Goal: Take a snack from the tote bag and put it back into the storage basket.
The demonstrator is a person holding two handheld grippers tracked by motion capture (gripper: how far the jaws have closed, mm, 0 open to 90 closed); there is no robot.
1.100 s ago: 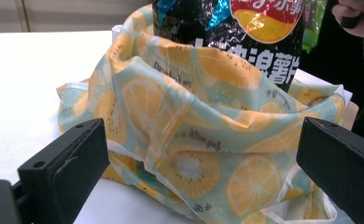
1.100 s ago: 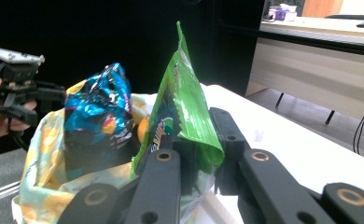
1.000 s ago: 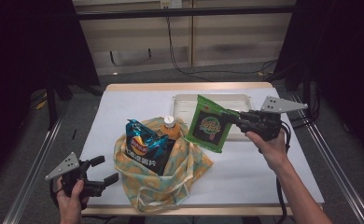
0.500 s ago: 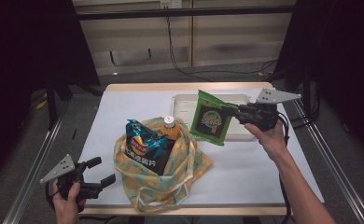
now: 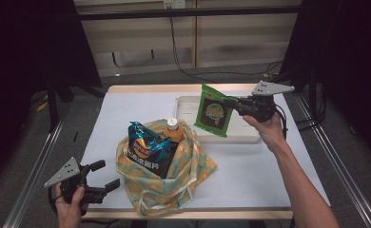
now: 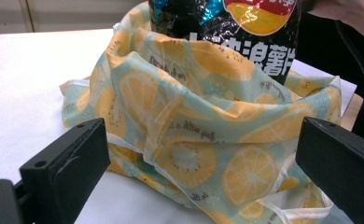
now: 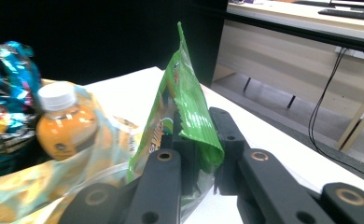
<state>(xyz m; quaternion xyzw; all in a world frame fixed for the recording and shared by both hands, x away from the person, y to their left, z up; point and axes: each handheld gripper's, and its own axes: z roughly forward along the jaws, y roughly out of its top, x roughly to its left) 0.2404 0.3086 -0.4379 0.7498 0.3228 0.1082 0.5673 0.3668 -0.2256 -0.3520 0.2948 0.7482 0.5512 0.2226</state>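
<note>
Above the white tray at the far right of the tabletop, the right gripper held a green snack bag clear of the surface, its jaws pinched on the bag's sealed edge — a grip that let the bag hang flat and upright. Nearer the person, a lemon-print cloth bag sat slumped open, with a dark chip bag and an orange juice bottle standing inside it. The left gripper waited just beside the cloth bag's left side, jaws spread wide and empty — probably placed to steady the fabric.
</note>
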